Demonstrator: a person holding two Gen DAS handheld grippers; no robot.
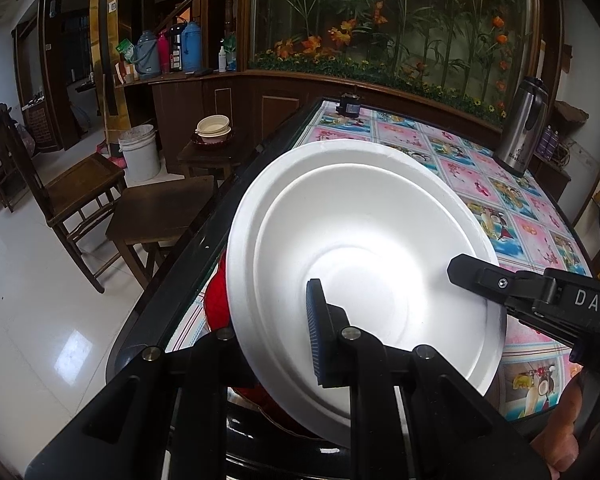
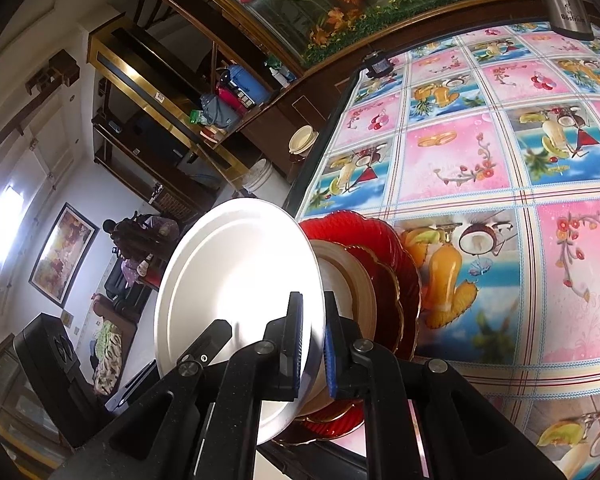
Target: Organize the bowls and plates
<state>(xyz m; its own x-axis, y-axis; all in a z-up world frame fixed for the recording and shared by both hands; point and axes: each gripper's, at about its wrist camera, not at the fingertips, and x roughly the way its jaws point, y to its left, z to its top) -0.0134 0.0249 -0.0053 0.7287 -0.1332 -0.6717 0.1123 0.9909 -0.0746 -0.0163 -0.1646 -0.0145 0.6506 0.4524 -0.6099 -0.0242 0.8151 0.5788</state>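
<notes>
A white foam plate (image 1: 360, 248) is tilted above a stack of red dishes (image 2: 384, 264) at the table's near left edge. My right gripper (image 2: 313, 344) is shut on the white plate's rim (image 2: 236, 292); its finger (image 1: 500, 284) enters the left wrist view from the right. My left gripper (image 1: 324, 360) is at the plate's near rim; one blue-padded finger (image 1: 316, 336) lies on its top face, the other is hidden beneath. A cream bowl (image 2: 340, 276) sits in the red stack under the plate.
The table (image 2: 480, 160) has a pink and blue fruit-print cloth. A steel thermos (image 1: 522, 128) stands at the far right. Wooden chairs (image 1: 84, 196), a white bucket (image 1: 140, 152) and a side table with cream bowls (image 1: 214, 128) stand left of the table.
</notes>
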